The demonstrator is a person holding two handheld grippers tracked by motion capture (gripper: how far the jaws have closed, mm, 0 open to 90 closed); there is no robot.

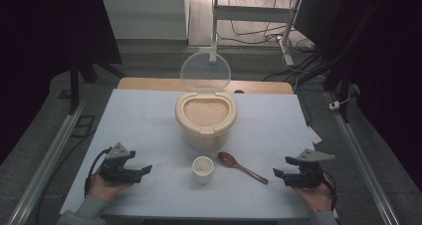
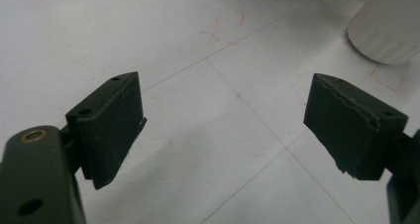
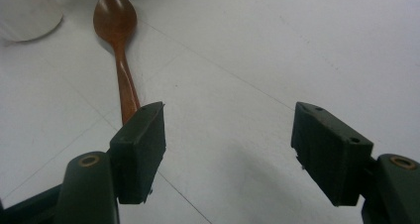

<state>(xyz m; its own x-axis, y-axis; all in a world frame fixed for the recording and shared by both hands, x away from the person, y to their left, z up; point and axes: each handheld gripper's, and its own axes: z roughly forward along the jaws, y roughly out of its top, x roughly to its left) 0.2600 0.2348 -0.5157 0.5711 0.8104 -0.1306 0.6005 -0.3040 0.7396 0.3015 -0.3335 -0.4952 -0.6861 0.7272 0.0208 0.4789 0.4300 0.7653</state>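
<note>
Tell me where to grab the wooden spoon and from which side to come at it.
Grip the wooden spoon on its thin handle, near the middle, coming down from above with the right gripper, jaws straddling the handle across its width. It lies flat on the table, bowl towards the rice container, handle end pointing at that gripper, which is open. The handle is probably easier to hold than the wide bowl.

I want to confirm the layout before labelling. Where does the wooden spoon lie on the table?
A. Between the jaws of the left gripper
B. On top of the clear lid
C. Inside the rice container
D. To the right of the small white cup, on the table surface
D: in the high view the wooden spoon lies flat on the table, just right of the small white cup.
</note>
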